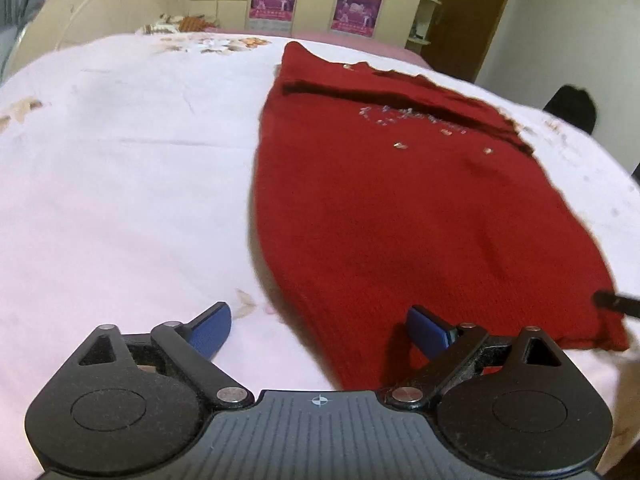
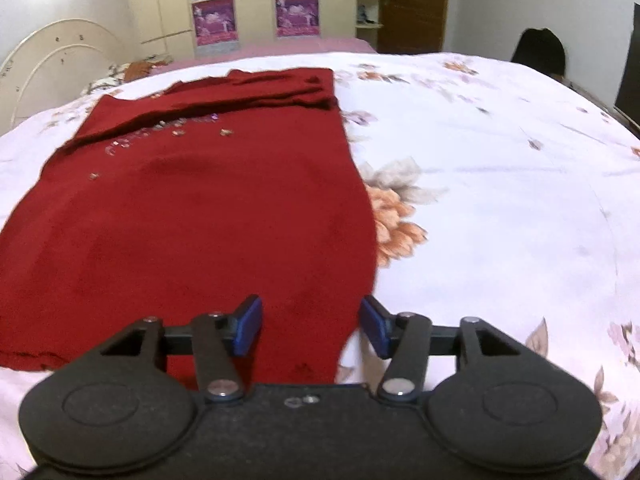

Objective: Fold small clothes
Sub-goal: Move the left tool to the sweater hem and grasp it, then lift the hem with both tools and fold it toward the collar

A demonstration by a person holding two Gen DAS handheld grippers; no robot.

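Red knit, the sweater lies flat on the bed, sleeves folded across the chest over small silvery beads. Its near hem is cut off behind both tools. The left gripper spreads its fingers wide over the hem's left corner; the right gripper stands open, gripping nothing. Motion blur softens the knit.
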